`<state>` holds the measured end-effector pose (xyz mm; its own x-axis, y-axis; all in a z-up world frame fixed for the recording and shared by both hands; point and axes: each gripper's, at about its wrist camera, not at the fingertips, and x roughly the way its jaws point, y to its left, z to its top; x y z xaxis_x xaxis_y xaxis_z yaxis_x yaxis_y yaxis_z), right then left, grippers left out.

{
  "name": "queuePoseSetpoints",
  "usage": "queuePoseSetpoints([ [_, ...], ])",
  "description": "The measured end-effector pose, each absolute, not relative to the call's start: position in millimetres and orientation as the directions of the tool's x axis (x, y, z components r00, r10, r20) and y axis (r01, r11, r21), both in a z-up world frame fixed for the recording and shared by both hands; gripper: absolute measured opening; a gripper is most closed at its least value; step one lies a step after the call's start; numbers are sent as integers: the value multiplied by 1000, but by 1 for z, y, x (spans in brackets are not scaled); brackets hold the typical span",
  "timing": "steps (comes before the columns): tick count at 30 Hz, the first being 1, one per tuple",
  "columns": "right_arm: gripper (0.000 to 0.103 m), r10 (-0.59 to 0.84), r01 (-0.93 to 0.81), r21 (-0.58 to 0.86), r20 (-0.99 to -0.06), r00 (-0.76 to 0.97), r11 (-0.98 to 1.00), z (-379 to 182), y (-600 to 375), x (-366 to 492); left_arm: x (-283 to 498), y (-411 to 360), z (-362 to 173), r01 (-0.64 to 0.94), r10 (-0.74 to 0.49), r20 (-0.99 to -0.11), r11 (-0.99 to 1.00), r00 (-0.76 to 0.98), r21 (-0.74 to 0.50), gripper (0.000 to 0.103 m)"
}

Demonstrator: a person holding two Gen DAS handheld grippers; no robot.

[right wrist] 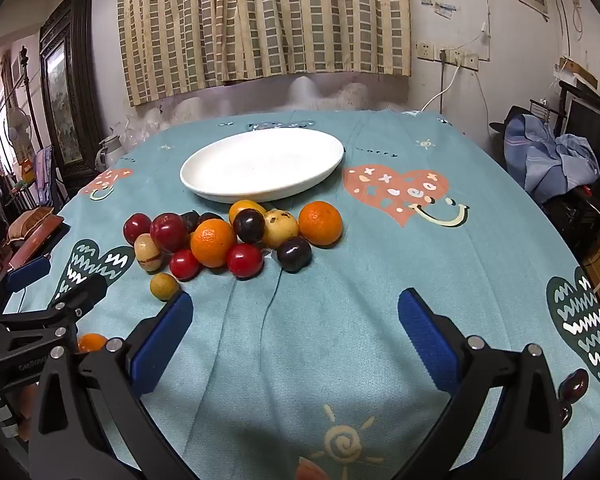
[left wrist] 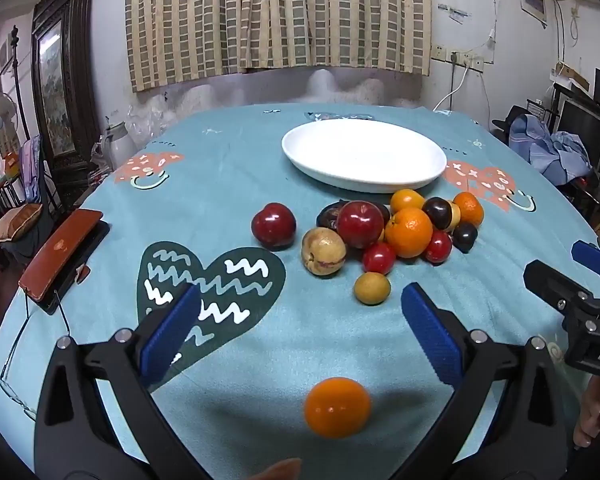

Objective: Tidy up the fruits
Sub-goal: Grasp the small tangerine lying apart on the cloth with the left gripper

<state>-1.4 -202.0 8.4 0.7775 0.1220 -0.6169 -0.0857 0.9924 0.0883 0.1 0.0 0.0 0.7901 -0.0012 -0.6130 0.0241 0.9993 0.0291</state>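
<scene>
plate (left wrist: 364, 156): we see plain white
tablecloth (left wrist: 240, 184): teal, heart prints
curtain (left wrist: 276, 16): beige-grey checks
lone orange (left wrist: 337, 407): bright orange

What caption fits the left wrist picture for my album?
Open left gripper over a lone orange, fruit pile and empty plate beyond.

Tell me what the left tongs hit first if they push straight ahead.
Likely the lone orange lying on the tablecloth between the open left tongs. Past it, the small yellow-green fruit at the pile's near edge. Depth is hard to judge here.
</scene>
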Motion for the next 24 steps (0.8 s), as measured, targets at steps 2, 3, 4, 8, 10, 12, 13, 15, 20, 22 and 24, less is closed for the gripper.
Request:
queuePoseSetpoints([
  [2,102,122,-85,88,-616,778,992,8,-202,-2,0,0,0,25,-1,-613,999,790,31,101],
  [3,102,121,-85,88,-616,778,993,8,-202,-1,0,0,0,26,0,-612,999,791,32,101],
  [4,102,121,-85,87,-616,778,993,8,-202,-2,0,0,0,26,0,-610,999,793,34,101],
  [8,102,121,-85,87,-614,780,993,9,-202,-2,-1,1,0,26,2,-605,999,796,38,101],
  [10,102,121,-85,88,-615,779,992,8,-202,-1,0,-6,-4,36,-6,-607,999,794,36,101],
  [12,102,122,-86,88,-614,780,992,8,-202,-1,1,-10,-5,39,-6,-608,998,794,41,101],
  [13,102,123,-87,88,-614,779,992,7,-202,-1,0,-10,-5,40,-6,-607,998,795,42,101],
  [15,102,124,-88,89,-614,779,992,7,-202,-1,0,-12,-6,42,-7,-605,998,796,43,101],
  [20,102,123,-86,90,-615,779,992,9,-201,-1,-2,-7,-1,54,-18,-611,998,792,40,101],
  [22,102,123,-86,90,-615,779,992,9,-202,-1,-2,-7,0,57,-21,-611,998,791,39,101],
  [24,102,124,-86,91,-616,778,992,10,-202,-1,-3,-7,0,60,-24,-611,997,791,38,101],
])
